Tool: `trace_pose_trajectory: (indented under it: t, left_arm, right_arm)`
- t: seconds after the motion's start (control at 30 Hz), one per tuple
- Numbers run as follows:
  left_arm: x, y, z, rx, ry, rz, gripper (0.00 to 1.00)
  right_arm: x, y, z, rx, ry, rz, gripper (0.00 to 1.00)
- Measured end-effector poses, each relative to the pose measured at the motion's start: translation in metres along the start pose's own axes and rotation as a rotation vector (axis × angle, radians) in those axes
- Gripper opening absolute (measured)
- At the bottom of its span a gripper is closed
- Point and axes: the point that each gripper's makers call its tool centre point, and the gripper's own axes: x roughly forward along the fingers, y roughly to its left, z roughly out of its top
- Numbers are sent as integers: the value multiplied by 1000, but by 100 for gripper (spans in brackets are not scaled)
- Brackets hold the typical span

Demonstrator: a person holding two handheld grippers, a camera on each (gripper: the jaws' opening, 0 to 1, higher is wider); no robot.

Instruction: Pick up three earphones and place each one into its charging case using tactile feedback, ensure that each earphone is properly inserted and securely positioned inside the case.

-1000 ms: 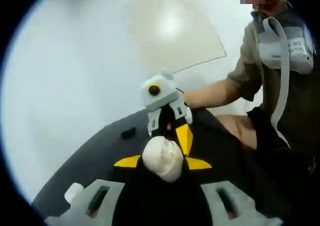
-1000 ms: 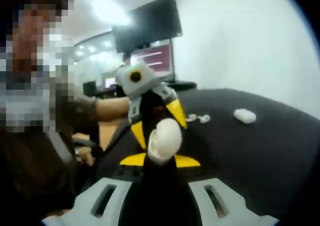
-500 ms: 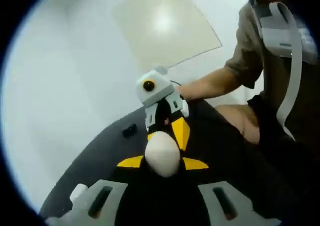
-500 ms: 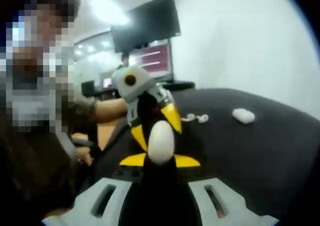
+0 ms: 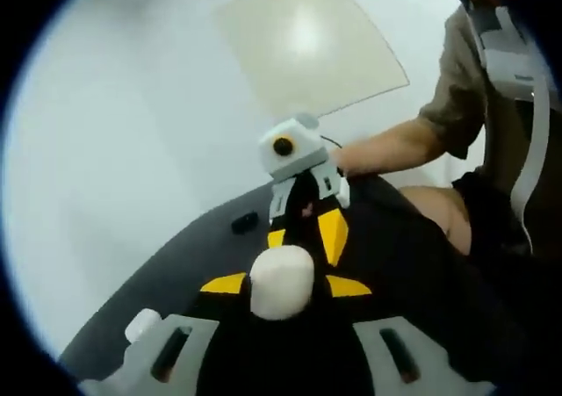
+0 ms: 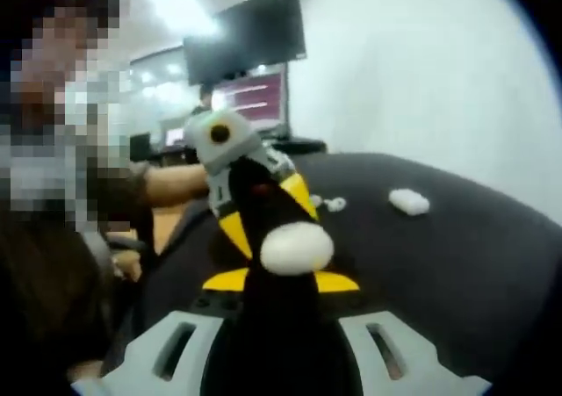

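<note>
A white charging case (image 5: 281,282) sits at the tips of my left gripper (image 5: 283,287), whose jaws are closed on it from below. My right gripper (image 5: 307,225) reaches in from the far side, and its yellow fingers (image 5: 333,235) touch the case's top. In the right gripper view the same case (image 6: 297,245) lies crosswise at the tips of my right gripper (image 6: 281,277), with the left gripper (image 6: 263,213) close behind it. The case's lid looks closed. Two loose white earphones (image 6: 332,204) and another white case (image 6: 409,202) lie on the dark table (image 6: 439,255).
A small black object (image 5: 245,223) rests on the table (image 5: 176,273) near its far edge. A white piece (image 5: 142,324) lies at the lower left. The person's forearm (image 5: 395,146) and body stand to the right. Monitors (image 6: 246,36) hang on the far wall.
The case looked open and upright a second ago; now it is closed and turned to lie crosswise between the two grippers. Both views have shifted slightly.
</note>
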Motion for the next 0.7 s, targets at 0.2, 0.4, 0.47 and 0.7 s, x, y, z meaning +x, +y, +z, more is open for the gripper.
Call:
trace_pose_trajectory:
  t: [0.2, 0.4, 0.47, 0.7]
  left_arm:
    - [-12, 19, 11, -114, -73, 51, 30]
    - [-38, 53, 32, -291, -236, 149, 28]
    - [-51, 73, 31, -342, -272, 227, 26]
    - [-72, 107, 23, -346, -283, 406, 22]
  right_arm:
    - [-7, -16, 12, 6, -81, -71, 35]
    - [-9, -26, 19, 18, -130, -111, 47]
    - [-6, -26, 16, 9, -117, -116, 47]
    - [9, -20, 12, 39, -51, -79, 53]
